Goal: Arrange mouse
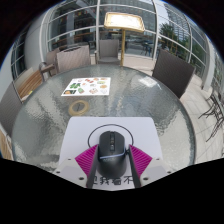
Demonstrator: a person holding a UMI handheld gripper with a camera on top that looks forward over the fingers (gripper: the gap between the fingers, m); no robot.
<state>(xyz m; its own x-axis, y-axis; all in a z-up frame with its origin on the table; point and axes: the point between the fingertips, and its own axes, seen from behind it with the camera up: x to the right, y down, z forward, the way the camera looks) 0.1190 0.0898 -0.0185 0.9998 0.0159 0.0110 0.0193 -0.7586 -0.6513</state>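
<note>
A black computer mouse (112, 147) lies between my gripper's (113, 160) two fingers, its front pointing away from me. The magenta pads (88, 158) press against its left and right sides, so the gripper is shut on it. The mouse is over a white mouse mat (100, 128) with printed characters along its near edge. The mat lies on the near part of a round glass table (60, 110). I cannot tell whether the mouse rests on the mat or is held just above it.
A sheet with coloured pictures (85, 87) lies on the table beyond the mat, to the left. Dark chairs (172, 70) stand around the table. A wooden stand (122, 25) is far behind, before large windows.
</note>
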